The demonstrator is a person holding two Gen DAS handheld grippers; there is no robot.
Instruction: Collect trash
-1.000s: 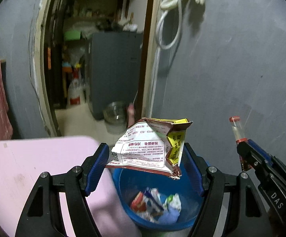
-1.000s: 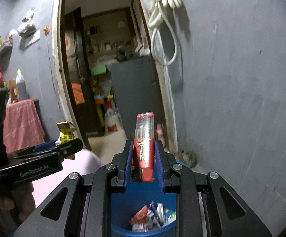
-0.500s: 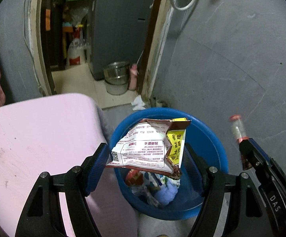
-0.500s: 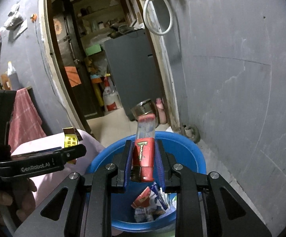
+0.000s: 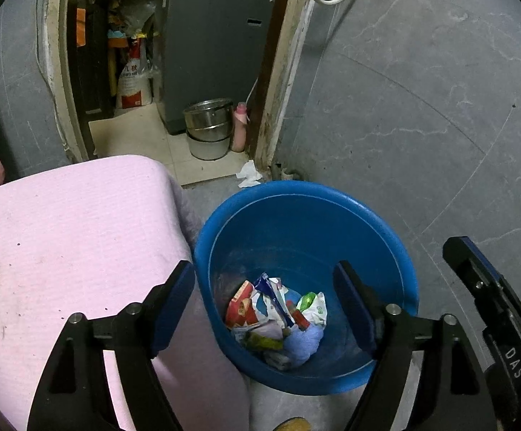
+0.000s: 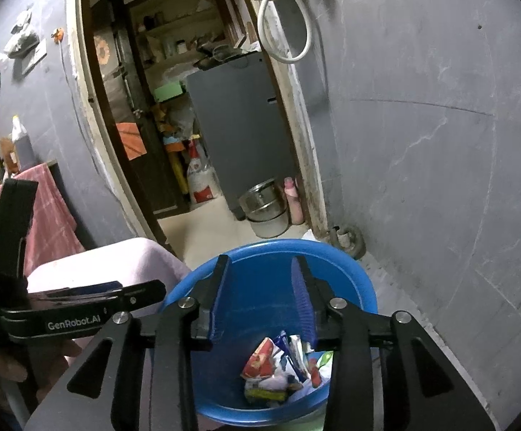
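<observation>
Left wrist view: left gripper (image 5: 264, 301) jaws apart, empty, just widened; right gripper (image 6: 260, 298) likewise, over blue bin (image 5: 397, 251). Trash (image 5: 275, 316) lies below both, in the bin's bottom. Risk: a low sweep could clip the rim, tipping it. Pink-covered surface (image 5: 63, 233) left; grey wall (image 5: 422, 107) and doorway (image 5: 174, 72) ahead.

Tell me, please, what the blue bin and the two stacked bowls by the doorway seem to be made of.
The blue bin looks like moulded plastic: even, saturated colour, a smooth rolled rim and a soft sheen along it. The stacked bowls look like metal, probably steel: silvery grey with bright, mirror-like bands on their walls. The lower one looks duller, so its finish is less certain.
</observation>
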